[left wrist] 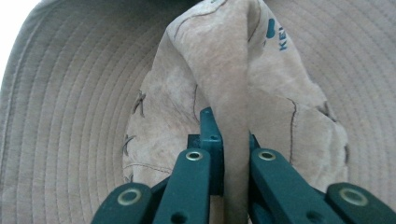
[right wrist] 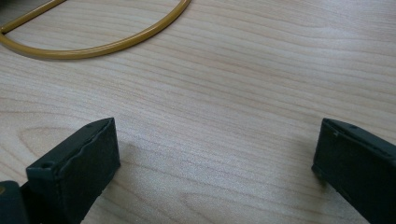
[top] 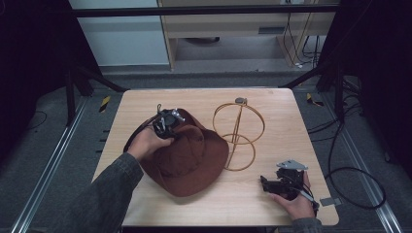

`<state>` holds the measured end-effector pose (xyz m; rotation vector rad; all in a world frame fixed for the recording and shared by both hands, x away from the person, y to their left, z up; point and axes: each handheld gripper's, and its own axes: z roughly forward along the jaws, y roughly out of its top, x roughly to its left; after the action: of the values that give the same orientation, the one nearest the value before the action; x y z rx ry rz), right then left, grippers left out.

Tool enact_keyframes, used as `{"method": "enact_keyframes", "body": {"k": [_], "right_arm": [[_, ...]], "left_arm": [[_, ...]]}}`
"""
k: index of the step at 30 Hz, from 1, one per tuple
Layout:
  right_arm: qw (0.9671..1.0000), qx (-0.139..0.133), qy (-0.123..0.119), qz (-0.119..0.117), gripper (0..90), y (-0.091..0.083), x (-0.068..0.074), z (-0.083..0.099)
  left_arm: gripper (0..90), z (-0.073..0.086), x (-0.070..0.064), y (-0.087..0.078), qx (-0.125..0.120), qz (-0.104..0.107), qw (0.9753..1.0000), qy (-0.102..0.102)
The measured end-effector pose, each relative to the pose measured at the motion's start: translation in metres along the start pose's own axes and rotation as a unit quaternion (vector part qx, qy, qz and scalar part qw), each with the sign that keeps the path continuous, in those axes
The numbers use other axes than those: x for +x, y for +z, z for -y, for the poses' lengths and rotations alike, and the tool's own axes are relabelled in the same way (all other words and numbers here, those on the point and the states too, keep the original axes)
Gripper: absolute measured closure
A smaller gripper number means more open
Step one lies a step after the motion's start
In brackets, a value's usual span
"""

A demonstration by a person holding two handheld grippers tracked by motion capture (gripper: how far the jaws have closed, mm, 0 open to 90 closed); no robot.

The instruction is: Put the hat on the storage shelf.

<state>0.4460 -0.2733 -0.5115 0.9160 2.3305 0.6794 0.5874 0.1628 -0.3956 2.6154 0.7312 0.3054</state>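
Brown fabric takes up the left half of the counter [top: 272, 104]: a wide-brimmed hat [top: 187, 162] lies flat there, its soft crown bunched upward where the left hand-held gripper [top: 167, 127] has hold of it. From the left gripper view the jaws are closed on a standing fold of the crown, with rows of stitching circling the brim [left wrist: 60, 116] and some lettering printed on the cloth near the top. The pinch looks narrow, taking only a ridge of loose material, so my guess is that a lift could let the fold slide out, or the floppy brim could sag and drag across the wood. Just to the right of the hat stands a gold wire stand [top: 238, 133], two rings joined by an upright, its lower ring nearly touching the brim; it looks light, and a swinging brim could knock it over or push it aside. Farther right, near the front corner, the right hand-held gripper [top: 272, 184] rests low on the counter with its jaws spread wide and nothing between them, the stand's base ring [right wrist: 93, 44] curving ahead of it.
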Motion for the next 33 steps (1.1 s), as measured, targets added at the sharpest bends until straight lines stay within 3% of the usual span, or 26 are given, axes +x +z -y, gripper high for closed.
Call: {"method": "enact_keyframes", "body": {"k": [6, 19, 33], "right_arm": [[1.0, 0.0, -0.001, 0.001, 0.6, 0.0, 0.0, 0.0], [1.0, 0.0, 0.0, 0.0, 0.7, 0.0, 0.0, 0.0], [1.0, -0.001, -0.001, 0.0, 0.7, 0.0, 0.0, 0.0]], "left_arm": [[87.7, 0.006, -0.004, -0.022, -0.027, -0.009, 0.9996, 0.005], [87.0, 0.017, -0.005, -0.061, -0.06, -0.013, 0.9981, 0.008], [87.6, 0.029, -0.004, -0.094, -0.066, -0.021, 0.9975, 0.016]]}}
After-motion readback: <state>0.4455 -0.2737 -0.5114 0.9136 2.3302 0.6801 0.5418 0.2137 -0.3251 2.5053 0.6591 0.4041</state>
